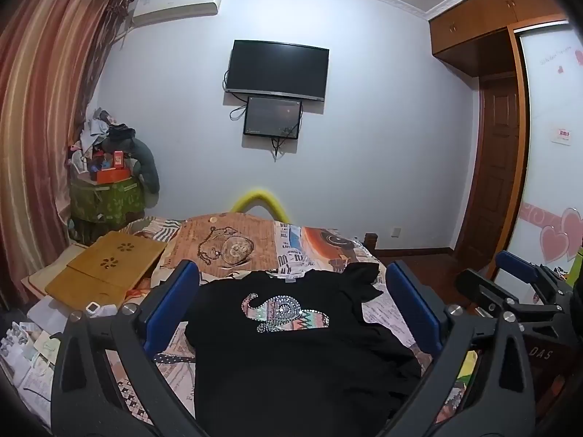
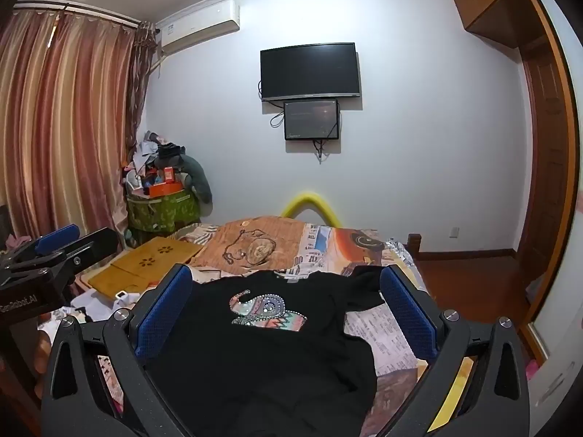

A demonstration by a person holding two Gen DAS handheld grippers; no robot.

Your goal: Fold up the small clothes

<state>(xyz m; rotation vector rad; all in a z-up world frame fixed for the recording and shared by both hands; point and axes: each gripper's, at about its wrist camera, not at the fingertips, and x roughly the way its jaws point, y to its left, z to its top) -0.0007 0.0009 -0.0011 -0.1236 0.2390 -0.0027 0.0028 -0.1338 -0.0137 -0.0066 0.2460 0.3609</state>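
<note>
A small black T-shirt (image 1: pixel 291 357) with a sparkly elephant print lies spread face up on the patterned bedspread (image 1: pixel 233 240), neck toward the far end; its right sleeve is rumpled. It also shows in the right wrist view (image 2: pixel 262 357). My left gripper (image 1: pixel 291 291) is open and empty, held above the shirt's near part. My right gripper (image 2: pixel 286 287) is open and empty too, hovering over the same shirt. The right gripper shows at the right edge of the left wrist view (image 1: pixel 524 291); the left gripper shows at the left edge of the right wrist view (image 2: pixel 54 251).
A wooden lap table (image 1: pixel 109 273) lies on the bed's left side with papers and clutter (image 1: pixel 32 349) beside it. A yellow curved tube (image 1: pixel 260 200) stands at the bed's foot. A green hamper piled with things (image 1: pixel 105 189) stands by the curtains. A wardrobe (image 1: pixel 546 153) is at the right.
</note>
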